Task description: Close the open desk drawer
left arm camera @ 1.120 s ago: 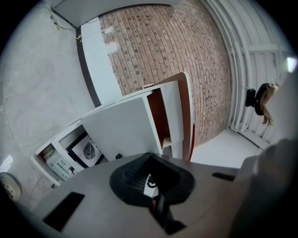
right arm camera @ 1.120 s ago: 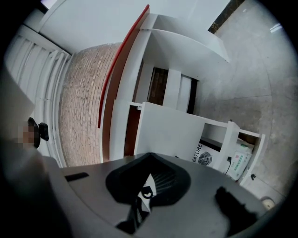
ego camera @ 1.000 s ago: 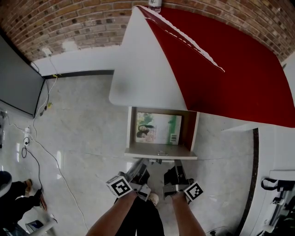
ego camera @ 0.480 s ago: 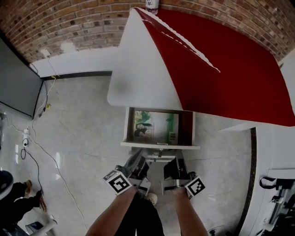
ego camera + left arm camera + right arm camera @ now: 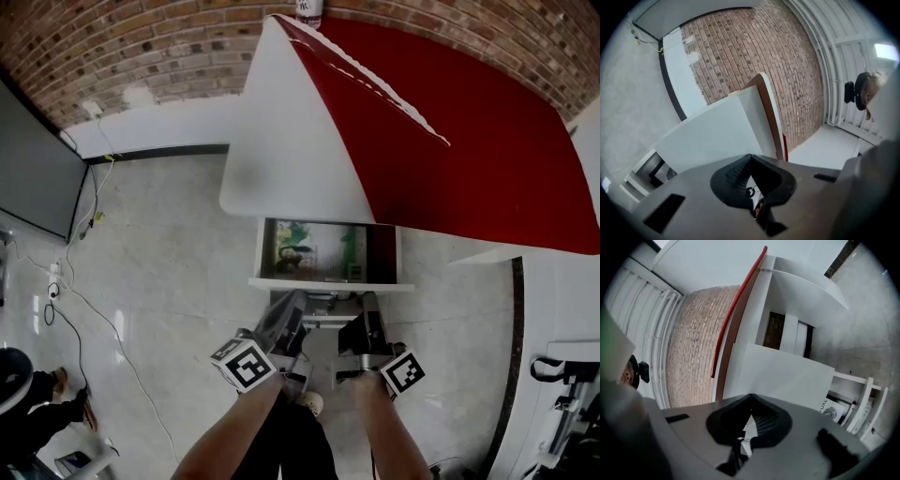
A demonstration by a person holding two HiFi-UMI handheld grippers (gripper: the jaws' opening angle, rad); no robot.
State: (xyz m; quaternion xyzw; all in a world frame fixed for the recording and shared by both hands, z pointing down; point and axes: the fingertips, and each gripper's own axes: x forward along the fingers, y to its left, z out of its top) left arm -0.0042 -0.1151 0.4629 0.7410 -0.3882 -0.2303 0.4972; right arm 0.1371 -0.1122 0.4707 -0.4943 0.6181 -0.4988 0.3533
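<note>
Under the red-topped desk (image 5: 441, 122) a white drawer (image 5: 328, 284) stands partly open. A strip of a magazine (image 5: 314, 248) shows inside it. Both grippers point at the drawer front from below in the head view. My left gripper (image 5: 291, 306) and my right gripper (image 5: 369, 306) are shut, with their tips at or against the front panel by its handle. In the left gripper view the shut left gripper (image 5: 749, 157) meets the white drawer front (image 5: 708, 136). In the right gripper view the shut right gripper (image 5: 751, 397) meets the same drawer front (image 5: 783, 376).
A bottle (image 5: 308, 9) stands at the desk's far end by the brick wall (image 5: 141, 47). A dark screen (image 5: 33, 159) and floor cables (image 5: 66, 281) lie to the left. Another person (image 5: 23, 398) is at the bottom left. White furniture (image 5: 562, 309) stands at the right.
The drawer has slid in under the desk, so less of the magazine shows. Both grippers have moved forward with the drawer front.
</note>
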